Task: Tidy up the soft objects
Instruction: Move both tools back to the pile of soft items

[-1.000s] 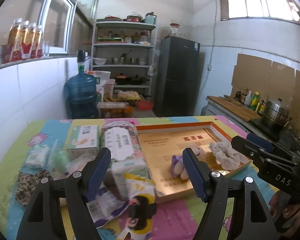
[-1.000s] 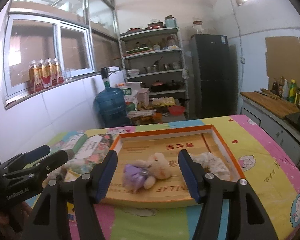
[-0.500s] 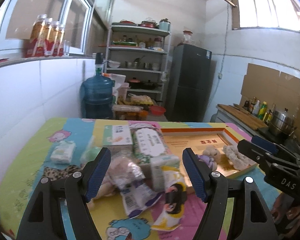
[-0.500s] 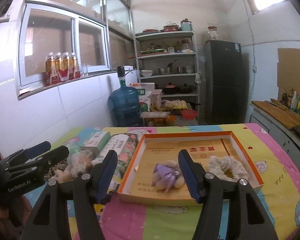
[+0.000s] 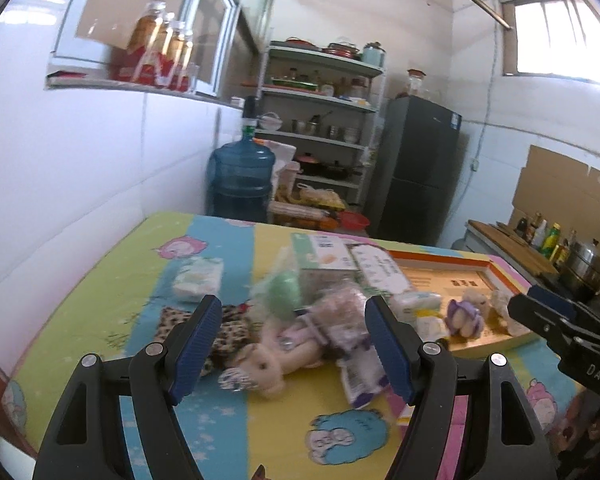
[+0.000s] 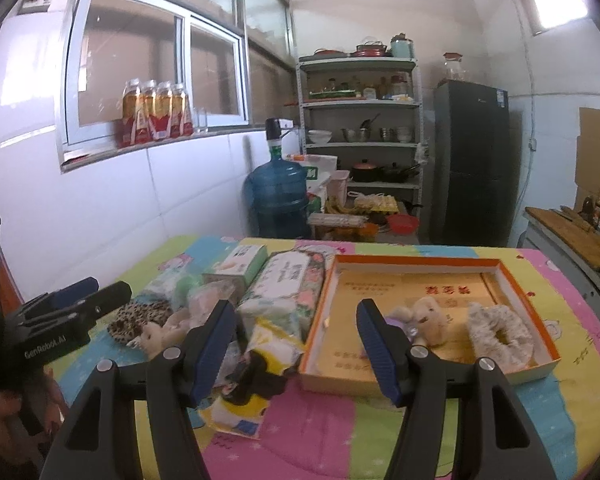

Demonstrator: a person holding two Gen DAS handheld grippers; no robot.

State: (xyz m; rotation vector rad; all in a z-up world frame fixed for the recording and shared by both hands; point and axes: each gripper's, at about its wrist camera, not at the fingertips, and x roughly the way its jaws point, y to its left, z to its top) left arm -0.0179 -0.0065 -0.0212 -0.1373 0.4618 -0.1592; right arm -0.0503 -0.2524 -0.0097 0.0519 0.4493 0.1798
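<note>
A kitchen with white tiled walls (image 6: 100,200) lies ahead of the grippers. Beyond the fingers, at the far wall, stands a metal shelf rack (image 6: 360,128) loaded with pots and bowls, a dark refrigerator (image 6: 476,160) to its right and a blue water jug (image 6: 278,196) to its left. Up to the left, a sliding window (image 6: 156,76) has bottles (image 6: 156,114) on its sill. To the right runs a wooden counter (image 6: 580,236). Daylight enters through a high window (image 5: 556,40). Below the fingers spreads a bright cartoon-print tablecloth (image 5: 204,412).
</note>
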